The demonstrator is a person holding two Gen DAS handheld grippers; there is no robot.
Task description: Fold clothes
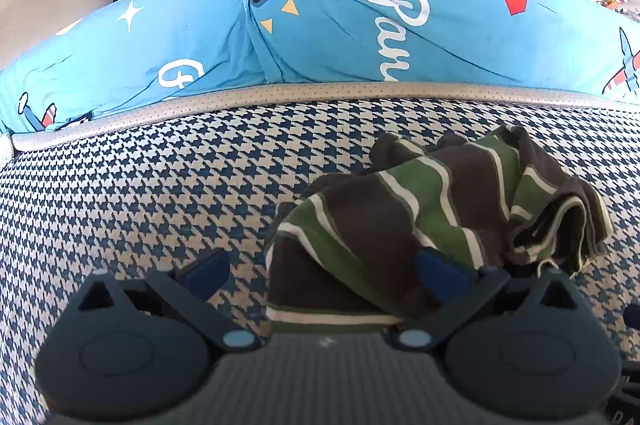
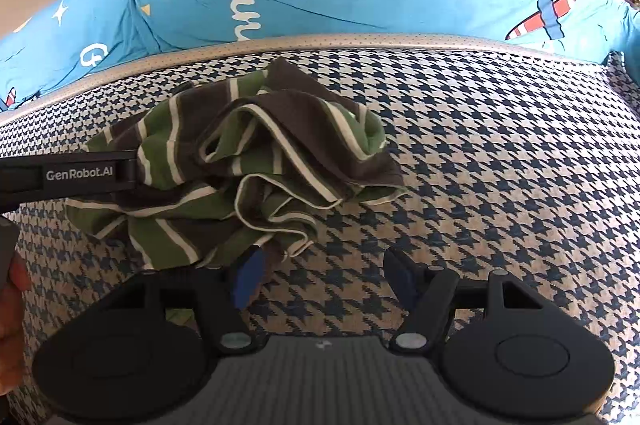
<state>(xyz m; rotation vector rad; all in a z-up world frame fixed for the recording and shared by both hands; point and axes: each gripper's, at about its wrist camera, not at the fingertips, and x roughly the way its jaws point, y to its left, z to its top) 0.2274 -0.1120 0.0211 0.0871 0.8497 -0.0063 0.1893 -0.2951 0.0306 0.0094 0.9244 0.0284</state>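
A crumpled striped garment (image 1: pixel 432 209), in green, brown and white, lies bunched on a blue-and-white houndstooth cushion (image 1: pixel 140 193) in front of me. My left gripper (image 1: pixel 324 271) has its jaws spread wide, the garment's near edge lying between them and over the right finger. My right gripper (image 2: pixel 326 277) also has its jaws spread; its left finger touches the garment's near hem, the other sits over bare cushion. From the right wrist view, my left gripper reaches in from the left side. Behind the cushion runs a bright blue printed bolster (image 1: pixel 360 25).
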